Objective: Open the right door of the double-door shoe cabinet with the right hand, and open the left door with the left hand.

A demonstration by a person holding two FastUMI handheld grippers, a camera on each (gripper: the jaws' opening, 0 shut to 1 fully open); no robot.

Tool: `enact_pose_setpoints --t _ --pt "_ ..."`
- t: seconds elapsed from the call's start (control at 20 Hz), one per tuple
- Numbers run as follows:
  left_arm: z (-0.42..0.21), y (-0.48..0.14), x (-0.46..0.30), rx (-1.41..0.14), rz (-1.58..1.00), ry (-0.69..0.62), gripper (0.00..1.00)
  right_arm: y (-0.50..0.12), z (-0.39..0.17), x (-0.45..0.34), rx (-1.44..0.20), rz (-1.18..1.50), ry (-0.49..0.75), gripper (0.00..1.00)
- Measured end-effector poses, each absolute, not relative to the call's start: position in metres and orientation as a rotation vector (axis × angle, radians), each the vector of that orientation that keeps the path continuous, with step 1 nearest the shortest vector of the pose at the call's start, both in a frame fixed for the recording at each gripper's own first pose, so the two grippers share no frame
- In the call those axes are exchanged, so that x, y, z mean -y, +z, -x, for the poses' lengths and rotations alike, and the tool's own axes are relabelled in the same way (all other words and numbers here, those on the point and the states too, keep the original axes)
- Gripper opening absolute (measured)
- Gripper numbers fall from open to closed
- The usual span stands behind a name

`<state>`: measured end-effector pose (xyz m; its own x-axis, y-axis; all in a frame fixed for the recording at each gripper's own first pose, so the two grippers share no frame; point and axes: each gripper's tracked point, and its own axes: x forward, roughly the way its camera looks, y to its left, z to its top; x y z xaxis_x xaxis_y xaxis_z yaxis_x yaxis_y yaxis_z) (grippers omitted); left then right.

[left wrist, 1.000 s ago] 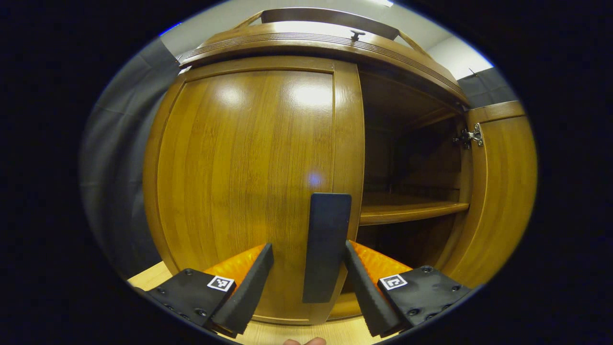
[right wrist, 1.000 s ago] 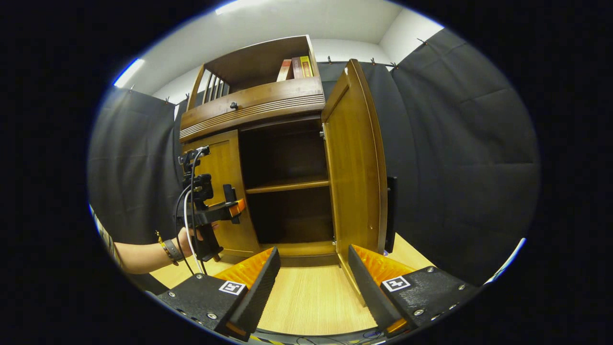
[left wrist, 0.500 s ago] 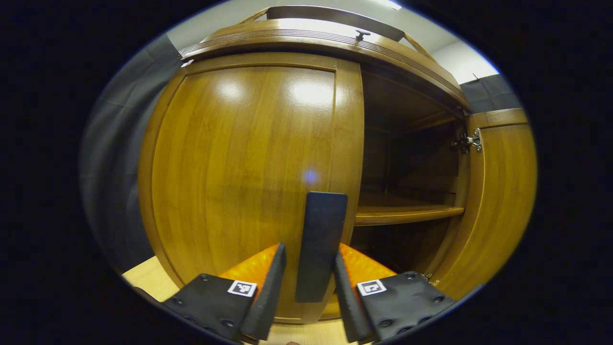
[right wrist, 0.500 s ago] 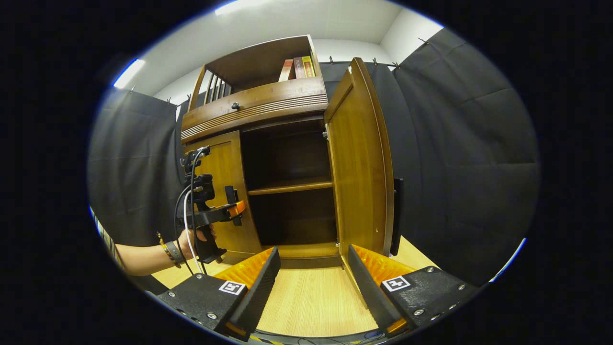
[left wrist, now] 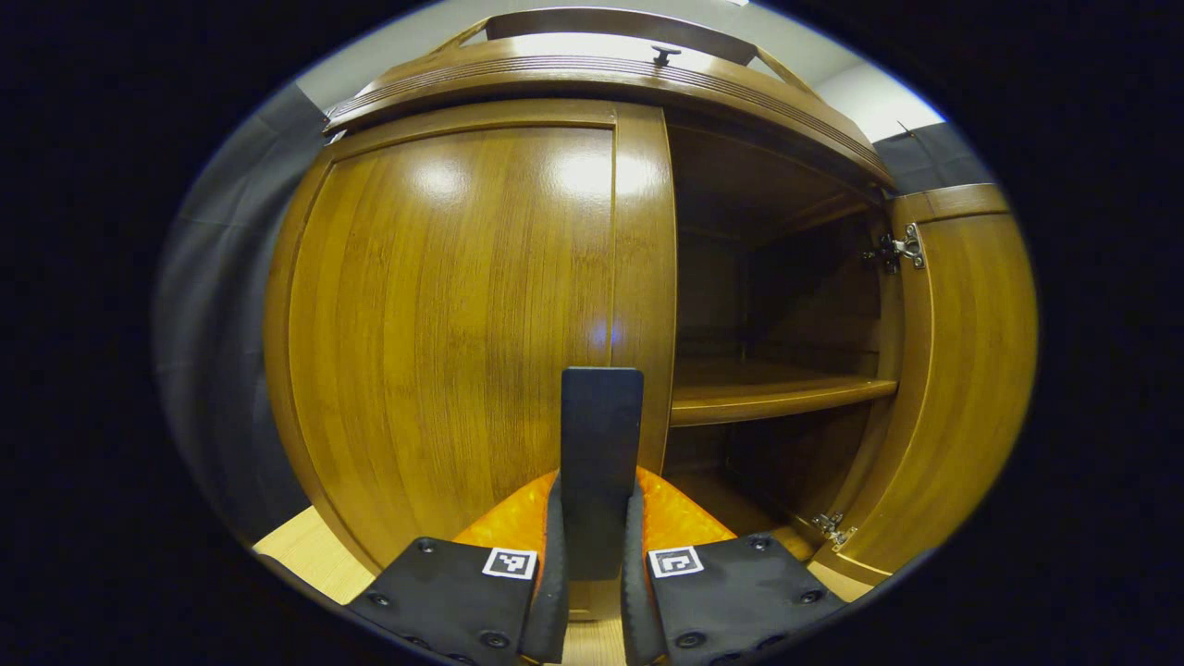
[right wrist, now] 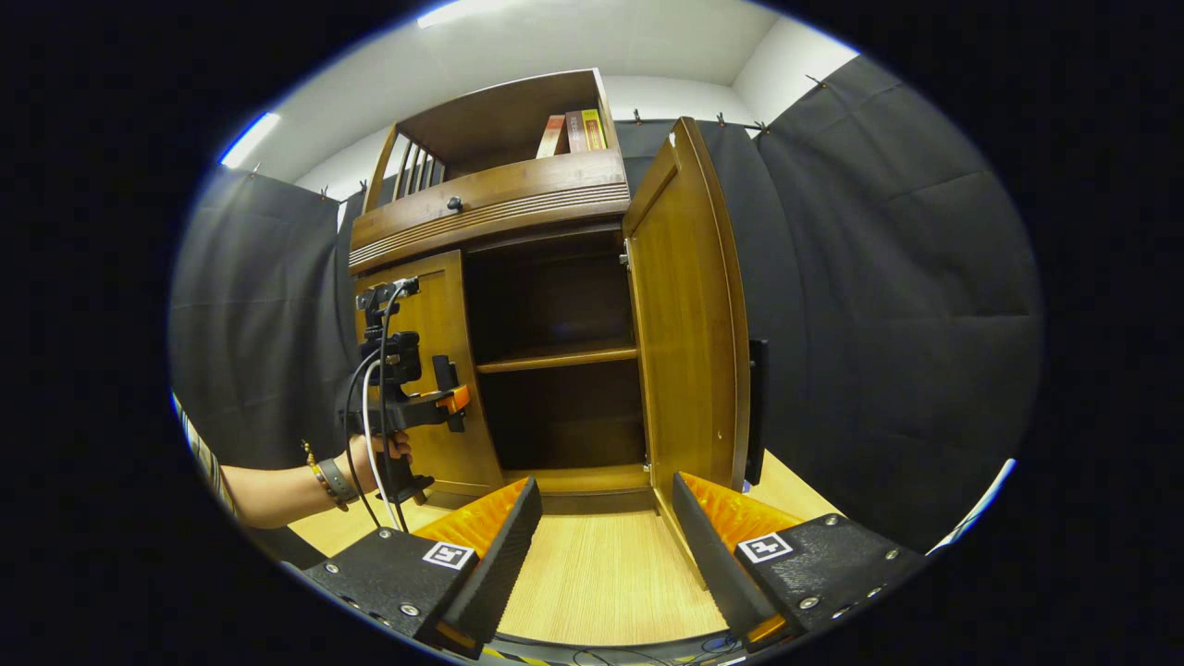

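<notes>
Now on the second step: right door (right wrist: pixel 689 314) stands swung wide, shelf (left wrist: pixel 768 393) exposed. Left gripper (left wrist: pixel 592 546) is clamped on the left door's handle (left wrist: pixel 599 444), both fingers pressing its sides; left door (left wrist: pixel 462 305) looks shut against the cabinet. Right gripper (right wrist: pixel 606 546) hangs back with fingers spread, holding nothing. Next, likely a steady pull outward along the hinge arc.

Wooden shoe cabinet (right wrist: pixel 518 203): right door (right wrist: pixel 689 314) wide open, left door (left wrist: pixel 444 305) shut, dark handle (left wrist: pixel 599 467).
</notes>
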<state>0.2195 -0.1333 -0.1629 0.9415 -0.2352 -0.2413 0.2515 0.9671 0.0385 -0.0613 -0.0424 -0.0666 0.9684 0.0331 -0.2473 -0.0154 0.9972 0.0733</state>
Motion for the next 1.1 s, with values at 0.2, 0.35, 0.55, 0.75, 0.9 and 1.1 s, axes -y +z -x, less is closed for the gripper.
enact_pose_setpoints --t 0.2,0.35,0.55,0.75,0.9,1.1 --pt "-0.197 -0.158 0.124 -0.255 -0.092 -0.243 0.30 -0.070 0.064 0.039 -0.260 -0.061 0.034 0.99" --pt "-0.173 -0.151 0.115 -0.269 -0.096 -0.249 0.30 -0.070 0.062 0.034 -0.258 -0.050 0.054 0.99" --pt "-0.135 -0.139 0.092 -0.270 -0.086 -0.236 0.30 -0.073 0.055 0.023 -0.259 -0.057 0.087 0.88" --pt "-0.102 -0.125 0.060 -0.271 -0.080 -0.200 0.30 -0.077 0.047 0.010 -0.266 -0.067 0.124 0.88" --pt "-0.083 -0.116 0.033 -0.260 -0.081 -0.136 0.29 -0.079 0.042 0.000 -0.272 -0.060 0.150 0.88" --pt "-0.060 -0.104 -0.014 -0.235 -0.096 -0.016 0.28 -0.083 0.034 -0.011 -0.281 -0.050 0.178 0.88"
